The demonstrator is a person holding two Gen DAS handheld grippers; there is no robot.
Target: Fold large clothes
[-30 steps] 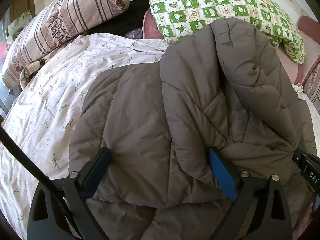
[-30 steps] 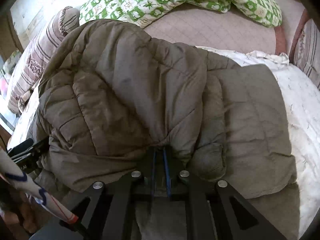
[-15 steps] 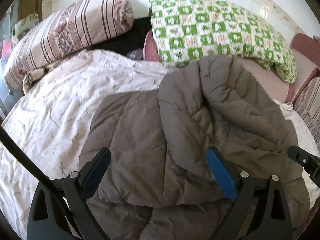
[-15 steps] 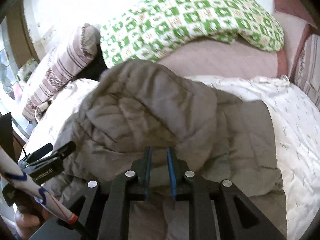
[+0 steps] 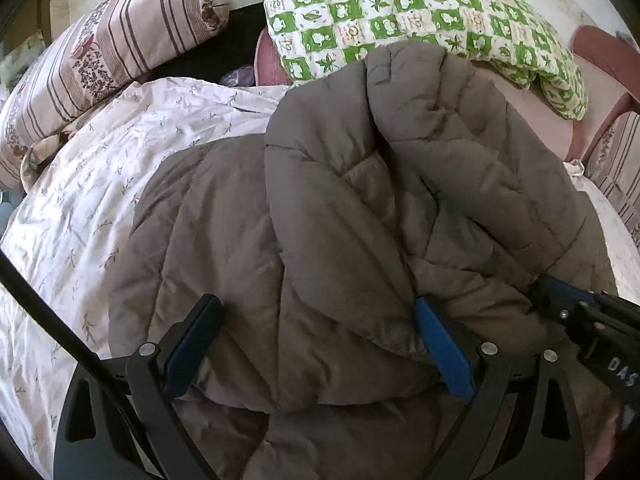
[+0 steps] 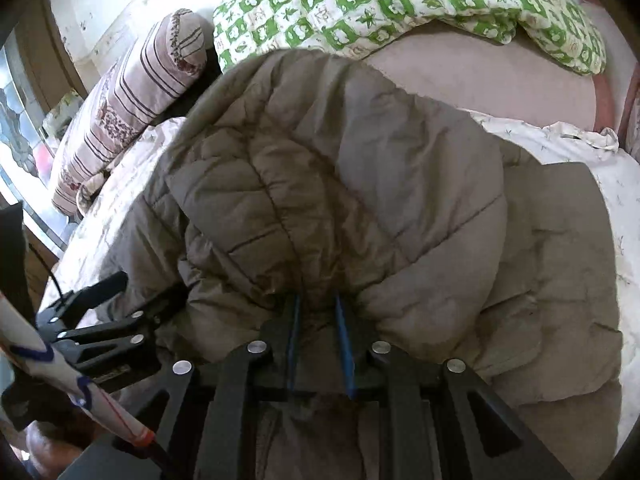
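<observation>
On the bed, seen from the left wrist, a large grey-brown quilted puffer jacket (image 5: 320,216) lies spread over the white sheet with a small leaf print (image 5: 80,200); one padded part is folded over the rest, toward 1 o'clock; the left gripper (image 5: 316,348) stands wide open, its blue pads on either side of the jacket's near edge without pressing it; the right gripper (image 5: 560,304) enters at 4 o'clock; a green-and-white checked quilt (image 5: 400,12) lies at 12 o'clock, a striped pink bolster pillow (image 5: 112,52) at 10 o'clock.

From the right wrist, the jacket (image 6: 340,184) fills the middle; the right gripper (image 6: 320,320) has just been opening and its jaws are only slightly apart, with a fold of the jacket bunched between them; whether the pads press on it I cannot tell; the left gripper (image 6: 120,300) is at 8 o'clock.
</observation>
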